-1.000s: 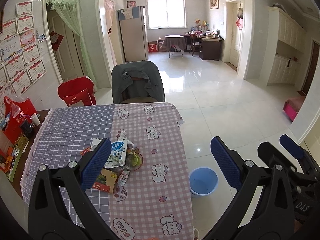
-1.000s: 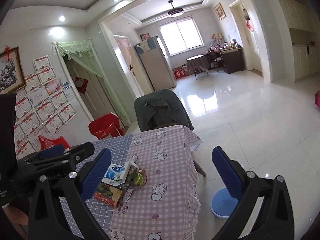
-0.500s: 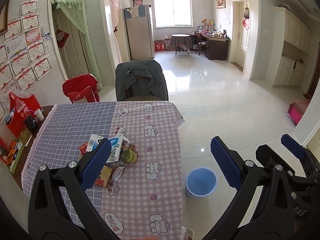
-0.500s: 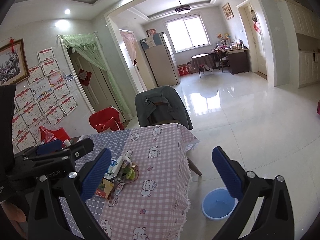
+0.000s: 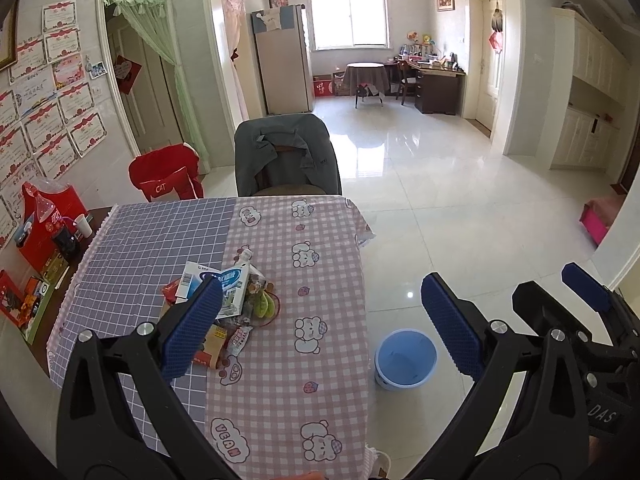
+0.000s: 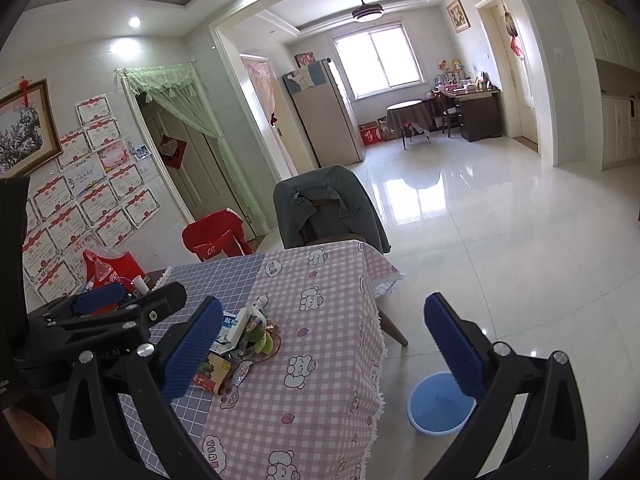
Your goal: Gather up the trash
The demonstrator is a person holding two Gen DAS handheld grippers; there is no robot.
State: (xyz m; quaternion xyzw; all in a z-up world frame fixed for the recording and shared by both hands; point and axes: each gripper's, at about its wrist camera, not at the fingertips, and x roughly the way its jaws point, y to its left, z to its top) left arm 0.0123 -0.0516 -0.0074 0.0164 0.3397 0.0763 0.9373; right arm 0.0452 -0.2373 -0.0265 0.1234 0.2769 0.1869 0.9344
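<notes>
A pile of trash [image 5: 228, 300] lies mid-table on the checked tablecloth [image 5: 312, 360]: a white and blue carton [image 5: 230, 286], a red and green box [image 5: 210, 350], a small wrapper [image 5: 240, 336] and green and yellow scraps [image 5: 264, 306]. The pile also shows in the right wrist view [image 6: 240, 340]. A blue bucket [image 5: 404, 358] stands on the floor right of the table, also in the right wrist view [image 6: 438, 404]. My left gripper [image 5: 320, 324] is open and empty, high above the table's near end. My right gripper [image 6: 320, 344] is open and empty beside it.
A chair draped with a grey jacket [image 5: 286, 156] stands at the table's far end. A red chair [image 5: 166, 178] sits by the wall. A red box, a cup and clutter [image 5: 48, 220] fill the left table edge. Glossy tiled floor [image 5: 460, 208] spreads to the right.
Both grippers have pulled back and risen, so the table, trash pile and bucket appear smaller and farther. Both stay open and empty.
</notes>
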